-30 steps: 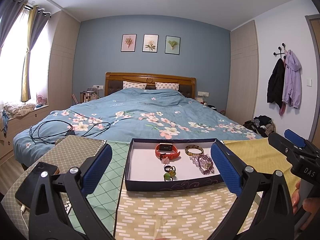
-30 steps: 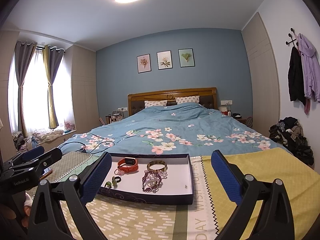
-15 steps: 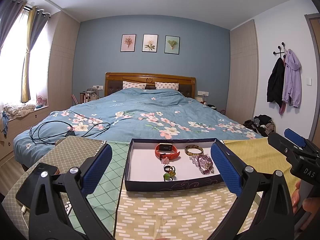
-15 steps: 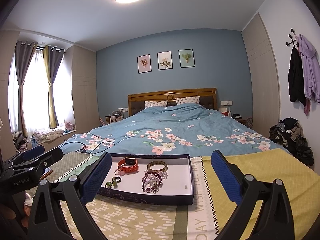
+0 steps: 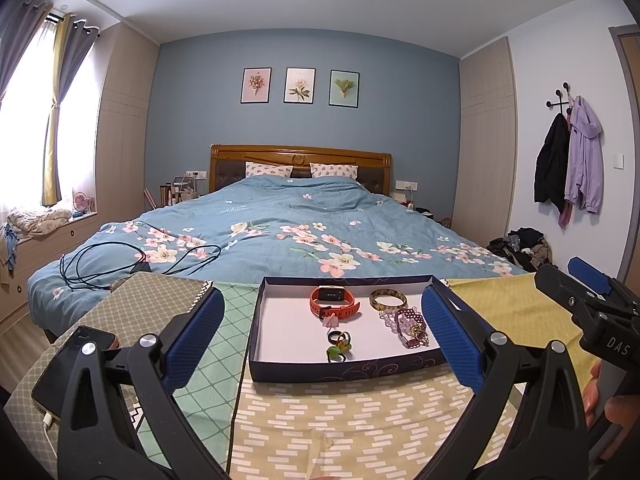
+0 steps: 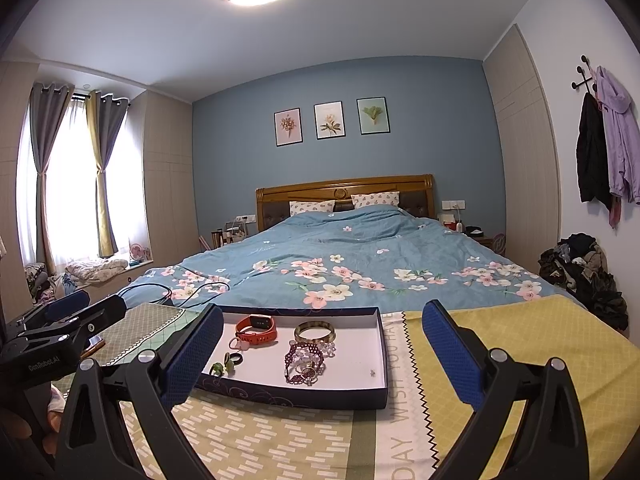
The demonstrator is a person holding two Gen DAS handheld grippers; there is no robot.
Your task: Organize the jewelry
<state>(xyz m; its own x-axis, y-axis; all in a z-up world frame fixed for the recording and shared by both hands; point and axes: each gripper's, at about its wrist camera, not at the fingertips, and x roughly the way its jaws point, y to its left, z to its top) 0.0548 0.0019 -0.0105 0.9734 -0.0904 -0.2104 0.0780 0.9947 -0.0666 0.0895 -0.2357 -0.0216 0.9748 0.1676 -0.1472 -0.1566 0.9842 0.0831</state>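
Two hand-held grippers hover side by side above the foot of the wide bed with the blue flowered quilt (image 5: 280, 236), both aimed level toward the headboard. Patchwork cloth in yellow, green and olive prints (image 5: 344, 416) covers the near end of the bed, and on it sits the shallow dark-blue cardboard tray with a white floor (image 5: 280, 332).

Left gripper (image 5: 320, 338) is spread wide, its blue-padded fingers (image 5: 196, 340) framing the tray with nothing between them. Right gripper (image 6: 320, 354) is equally spread and holds nothing, its fingers also framing the tray; in the left wrist view it shows at the right edge, with the holder's hand (image 5: 608, 400) partly visible below it.

Inside the tray, the orange-strapped smartwatch (image 5: 334, 303) lies toward the far wall, the gold bangle (image 5: 388, 299) just to its right. Purple and pink beaded bracelets (image 5: 408, 326) are heaped near the right wall. A small pink charm (image 5: 331, 321) touches the watch strap's near side, and nearer lie a dark ring (image 5: 335, 336) and a green ornament ring (image 5: 338, 350), close together.

A black phone (image 5: 72, 364) rests on the cloth at the left, well apart from the tray.
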